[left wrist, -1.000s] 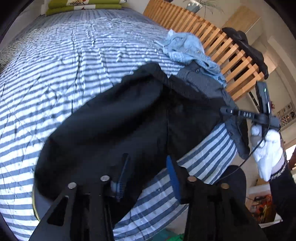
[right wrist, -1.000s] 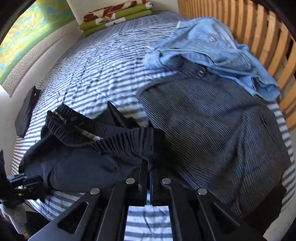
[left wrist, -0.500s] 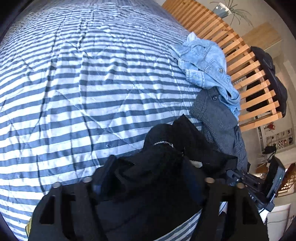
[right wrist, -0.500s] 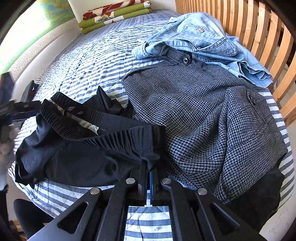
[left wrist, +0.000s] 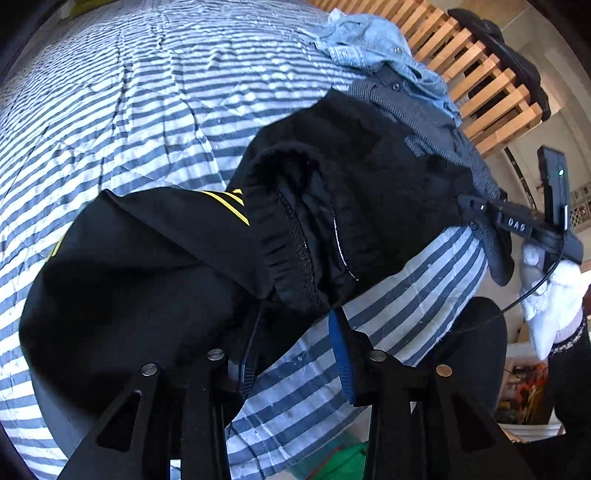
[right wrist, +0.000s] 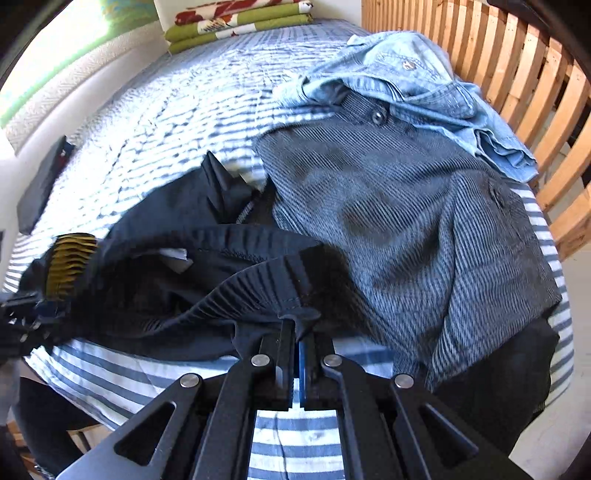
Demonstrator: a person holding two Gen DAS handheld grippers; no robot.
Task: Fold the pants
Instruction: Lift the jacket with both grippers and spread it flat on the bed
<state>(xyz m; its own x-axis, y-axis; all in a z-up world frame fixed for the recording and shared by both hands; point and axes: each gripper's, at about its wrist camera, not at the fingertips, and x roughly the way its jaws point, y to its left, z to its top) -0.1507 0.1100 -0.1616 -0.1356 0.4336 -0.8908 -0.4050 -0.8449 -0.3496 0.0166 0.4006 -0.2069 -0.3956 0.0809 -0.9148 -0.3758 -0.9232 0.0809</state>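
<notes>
Black pants (left wrist: 155,280) with yellow side stripes lie bunched on the striped bed (left wrist: 147,110) near its front edge. My left gripper (left wrist: 295,317) points down at the gathered elastic waistband. Its jaws are closing with that waistband between the blue pads (left wrist: 341,354), which do not clearly press on it. In the right wrist view my right gripper (right wrist: 297,325) is shut on another part of the waistband of the pants (right wrist: 207,288). The left gripper (right wrist: 22,314) shows at the far left there, under bunched yellow stripes. A white-gloved hand (left wrist: 550,295) holds the right gripper (left wrist: 480,206).
A grey checked garment (right wrist: 406,240) lies right of the pants, with a light denim shirt (right wrist: 406,74) behind it. A wooden slatted rail (right wrist: 517,74) runs along the bed's right side. Folded green and red bedding (right wrist: 240,22) sits at the head. A dark flat object (right wrist: 40,192) lies on the left.
My left gripper has swung back to the pants' waistband at the bed's front edge, and its jaws are narrower. The yellow stripes now show. The right gripper has kept its grip.
</notes>
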